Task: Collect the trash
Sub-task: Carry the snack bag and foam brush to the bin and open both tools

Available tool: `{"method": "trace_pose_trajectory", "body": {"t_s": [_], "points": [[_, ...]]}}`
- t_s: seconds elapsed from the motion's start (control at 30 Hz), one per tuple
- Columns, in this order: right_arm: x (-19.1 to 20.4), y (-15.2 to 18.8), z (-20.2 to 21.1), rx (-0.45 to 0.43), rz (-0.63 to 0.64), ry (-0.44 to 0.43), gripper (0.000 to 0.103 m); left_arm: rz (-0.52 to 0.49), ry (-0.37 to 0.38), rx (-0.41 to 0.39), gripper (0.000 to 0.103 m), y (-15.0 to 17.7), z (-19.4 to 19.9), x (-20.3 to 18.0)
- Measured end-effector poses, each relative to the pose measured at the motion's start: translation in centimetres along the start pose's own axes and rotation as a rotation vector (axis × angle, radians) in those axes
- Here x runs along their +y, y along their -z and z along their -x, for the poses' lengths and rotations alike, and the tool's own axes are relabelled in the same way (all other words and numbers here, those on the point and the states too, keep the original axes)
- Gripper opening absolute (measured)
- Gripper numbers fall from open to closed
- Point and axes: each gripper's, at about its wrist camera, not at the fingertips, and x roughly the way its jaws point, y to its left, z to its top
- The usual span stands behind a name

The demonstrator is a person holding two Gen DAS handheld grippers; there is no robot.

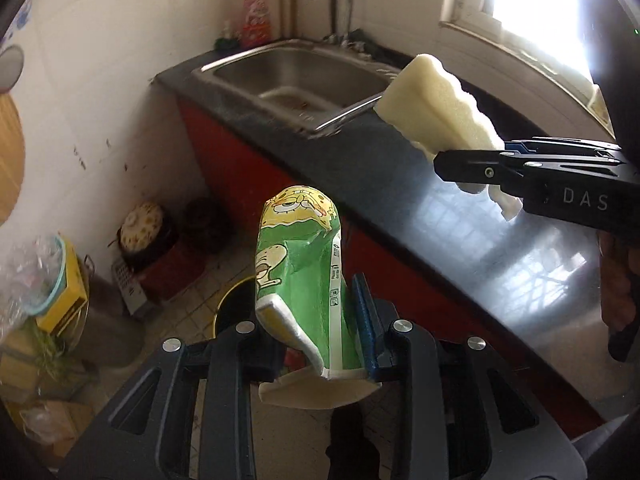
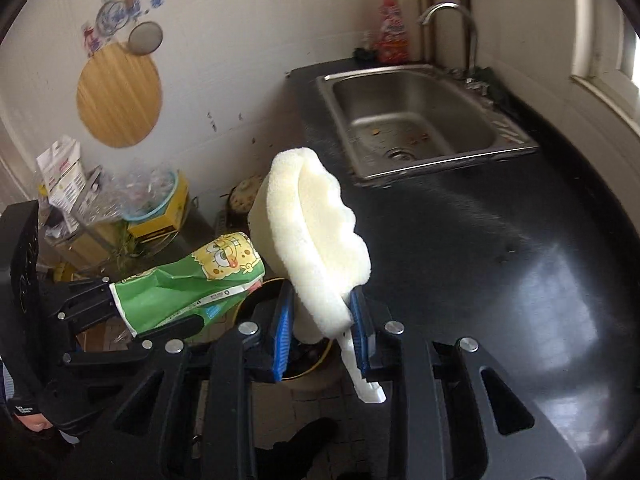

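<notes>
My left gripper [image 1: 316, 344] is shut on a crushed green cartoon-printed carton [image 1: 304, 272] and holds it in the air past the counter's edge, above a dark bin with a yellow rim [image 1: 232, 304] on the floor. The carton also shows in the right wrist view [image 2: 188, 284], with the left gripper [image 2: 120, 312] around it. My right gripper [image 2: 320, 332] is shut on a pale yellow foam sponge piece [image 2: 316, 236], also held over the floor by the counter edge. In the left wrist view the sponge [image 1: 436, 108] sticks out of the right gripper [image 1: 476, 168].
A dark counter [image 2: 500, 248] runs along the right with a steel sink [image 2: 416, 120] and tap [image 2: 452, 24] at its far end. On the floor to the left stand a shelf with clutter [image 2: 100, 208], a pot [image 1: 144, 228] and boxes. A round wooden board [image 2: 118, 92] hangs on the wall.
</notes>
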Motion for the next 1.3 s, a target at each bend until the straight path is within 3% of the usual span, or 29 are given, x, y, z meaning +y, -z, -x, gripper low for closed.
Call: {"method": "trace_pose_trajectory", "body": {"t_s": [0.2,0.53,0.6,0.63,0.67,0.7,0.73,0.77,0.8,1.13,1.3], "points": [[4.3,0.7,-9.4,0.143,0.032,-0.043,0.026,0.071,-0.024,0.100,0.029,4.2,-5.2,5.4],[3.9,1.5,-18.9,0.299,0.012,-0.028,0.027,0.096,0.006,0.175,0.029,7.7,-13.2,9.1],[4.1,1.4,-19.9,0.315,0.010,-0.034,0.030,0.101,0.007,0.185,0.029,8.0,-14.2,9.3],[4.1,1.3,-20.5,0.327,0.007,-0.046,0.041,0.104,0.013,0.186,0.030,8.1,-14.8,9.5],[4.2,1.4,-20.8,0.335,0.009,-0.037,0.062,0.111,0.034,0.190,0.030,8.3,-15.1,9.6],[4.2,1.3,-21.0,0.329,0.014,-0.019,0.071,0.117,0.051,0.198,0.040,8.4,-15.6,9.7],[4.2,1.2,-21.0,0.316,0.016,-0.015,0.079,0.116,0.049,0.201,0.071,8.4,-16.0,9.8],[4.3,1.0,-21.2,0.315,0.019,-0.015,0.079,0.112,0.030,0.193,0.083,8.4,-16.1,10.0],[4.2,0.9,-21.1,0.319,0.019,-0.016,0.079,0.110,0.014,0.173,0.088,8.4,-15.8,9.8],[4.5,0.3,-18.1,0.280,0.040,-0.030,0.079,0.121,0.008,0.164,0.088,8.0,-13.9,10.1],[4.2,-0.5,-14.9,0.217,0.012,-0.026,0.079,0.104,-0.007,0.137,0.088,7.1,-12.2,9.1]]}}
